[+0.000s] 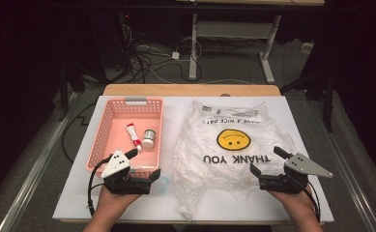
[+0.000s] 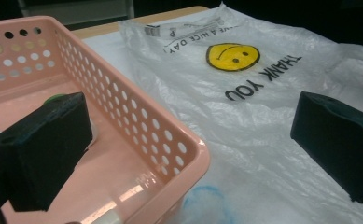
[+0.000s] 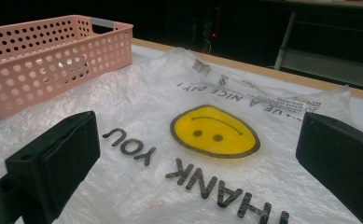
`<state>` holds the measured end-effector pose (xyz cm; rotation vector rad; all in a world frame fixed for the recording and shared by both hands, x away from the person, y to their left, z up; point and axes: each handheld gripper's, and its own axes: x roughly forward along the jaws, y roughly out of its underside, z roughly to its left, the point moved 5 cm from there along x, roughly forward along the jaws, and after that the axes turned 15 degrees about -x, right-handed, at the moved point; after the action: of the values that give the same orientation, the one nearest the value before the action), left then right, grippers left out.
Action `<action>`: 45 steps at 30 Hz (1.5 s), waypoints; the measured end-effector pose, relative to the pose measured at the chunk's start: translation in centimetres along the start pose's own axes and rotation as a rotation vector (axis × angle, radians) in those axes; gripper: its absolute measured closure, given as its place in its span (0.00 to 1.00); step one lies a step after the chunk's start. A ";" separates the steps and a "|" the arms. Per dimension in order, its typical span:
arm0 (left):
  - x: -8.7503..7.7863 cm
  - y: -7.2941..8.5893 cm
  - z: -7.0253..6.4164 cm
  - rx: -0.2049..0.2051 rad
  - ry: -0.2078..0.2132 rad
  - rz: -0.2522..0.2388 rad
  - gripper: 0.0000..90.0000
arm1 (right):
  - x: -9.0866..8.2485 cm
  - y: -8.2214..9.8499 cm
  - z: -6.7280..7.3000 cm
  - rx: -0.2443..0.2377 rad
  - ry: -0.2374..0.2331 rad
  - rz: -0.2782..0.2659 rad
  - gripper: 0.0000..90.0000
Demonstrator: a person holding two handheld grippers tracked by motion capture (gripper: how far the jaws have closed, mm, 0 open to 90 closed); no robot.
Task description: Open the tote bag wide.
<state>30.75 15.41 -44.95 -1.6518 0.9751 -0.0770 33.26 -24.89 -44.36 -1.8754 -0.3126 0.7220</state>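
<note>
A crinkled clear plastic bag (image 1: 229,150) printed with a yellow smiley face lies flat on the white table (image 1: 79,193), just right of a pink perforated plastic basket (image 1: 109,126). Its long axis runs from the near edge to the far edge, lettering upside down to the person, handles toward them. The left gripper (image 1: 137,166) hovers at the basket's near rim, jaws spread wide and empty, partly hiding the basket's near contents; a red-and-white tube (image 1: 133,136) and small grey-lidded jar (image 1: 149,138) lie inside. The right gripper (image 1: 267,162), likewise agape, holds nothing above the bag's right side.

basket (image 1: 109,119): pink, perforated | bag (image 1: 214,145): clear, yellow smiley, black lettering
</note>
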 end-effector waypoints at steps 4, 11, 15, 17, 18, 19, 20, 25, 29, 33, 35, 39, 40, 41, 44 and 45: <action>-0.1 0.0 0.2 0.004 -0.013 0.003 0.00 | 0.0 -0.1 0.0 0.001 0.001 -0.003 0.00; 0.0 0.2 0.4 0.005 -0.026 0.015 0.00 | 0.1 0.0 0.1 -0.012 -0.010 -0.005 0.00; 0.1 0.2 0.5 0.007 -0.031 0.018 0.00 | 0.1 0.1 0.0 -0.008 -0.015 0.001 0.00; 0.1 0.2 0.6 0.006 -0.033 0.018 0.00 | 0.0 0.1 -0.3 -0.001 0.002 0.006 0.00; 0.1 0.2 0.6 0.006 -0.035 0.019 0.00 | -0.1 0.1 -0.4 -0.005 0.005 0.006 0.00; 0.1 0.2 0.6 0.006 -0.035 0.019 0.00 | -0.1 0.1 -0.4 -0.005 0.005 0.006 0.00; 0.1 0.2 0.6 0.008 -0.036 0.020 0.00 | -0.1 0.1 -0.5 0.000 0.010 0.009 0.00; 0.1 0.2 0.6 0.020 -0.046 0.029 0.00 | -0.8 0.5 -2.1 0.003 0.064 0.048 0.01; 0.3 0.3 0.8 0.026 -0.054 0.062 0.00 | -1.4 2.1 -4.1 0.034 0.104 0.117 0.01; 0.5 0.4 0.9 0.016 -0.039 0.096 0.00 | -1.5 3.3 -5.2 0.064 0.117 0.153 0.01; 0.4 0.4 0.9 0.014 -0.036 0.088 0.00 | -1.6 3.7 -5.5 0.071 0.124 0.165 0.01; 0.1 0.4 0.8 0.011 -0.037 0.073 0.00 | -2.1 5.5 -6.6 0.132 0.125 0.204 0.06; -0.1 0.5 0.8 0.005 -0.034 0.066 0.00 | -2.3 5.9 -6.9 0.148 0.132 0.212 0.08; -0.2 0.6 0.8 0.005 -0.038 0.064 0.00 | -2.5 6.5 -7.3 0.174 0.138 0.228 0.10; -0.4 0.8 1.0 -0.008 -0.037 0.063 0.00 | -2.8 7.3 -7.8 0.193 0.149 0.262 0.13; -0.5 0.8 1.0 -0.009 -0.026 0.059 0.00 | -2.9 7.9 -8.1 0.204 0.159 0.287 0.14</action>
<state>30.52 16.48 -45.78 -1.6269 1.0053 -0.0113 35.07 -35.70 -48.34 -1.7867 0.1312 0.7598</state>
